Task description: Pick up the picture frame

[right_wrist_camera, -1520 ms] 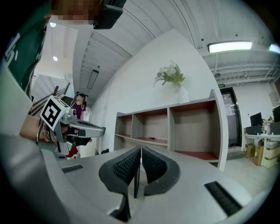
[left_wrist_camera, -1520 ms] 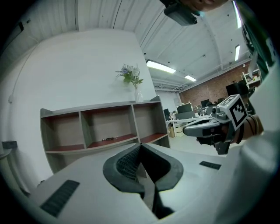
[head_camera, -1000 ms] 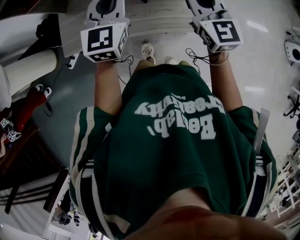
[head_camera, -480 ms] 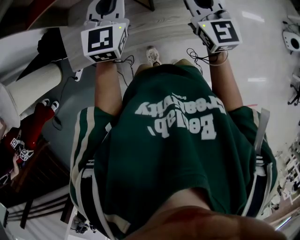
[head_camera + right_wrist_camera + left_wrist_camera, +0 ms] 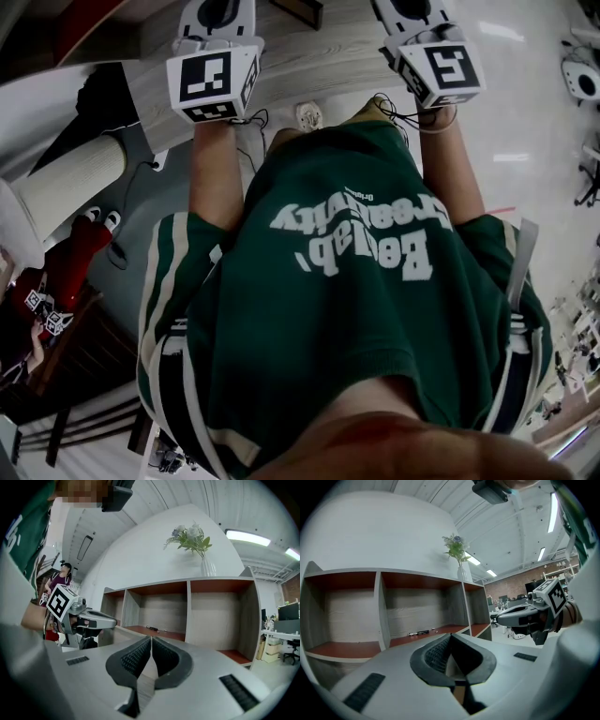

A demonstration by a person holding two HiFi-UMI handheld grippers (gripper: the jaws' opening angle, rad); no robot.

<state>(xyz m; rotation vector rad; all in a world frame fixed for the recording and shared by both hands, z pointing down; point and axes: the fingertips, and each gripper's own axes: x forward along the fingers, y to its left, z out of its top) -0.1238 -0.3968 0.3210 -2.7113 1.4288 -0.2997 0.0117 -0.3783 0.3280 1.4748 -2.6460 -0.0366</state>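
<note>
Grey wood-grain table (image 5: 319,58) before us carries the picture frame (image 5: 300,8), cut off at the head view's top edge. Our left gripper (image 5: 451,637) and right gripper (image 5: 151,640) are both pinched together, empty. A shelf (image 5: 188,603) with flowers (image 5: 191,537) stands beyond.

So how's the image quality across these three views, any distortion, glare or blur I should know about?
Head view: strong fisheye bend, green shirt filling most of it, edges dim. Left gripper view: shelf unit bowed by the wide lens, ceiling light glaring, corners black. Right gripper view: sharp overall, light panel blown out, corners black too.
</note>
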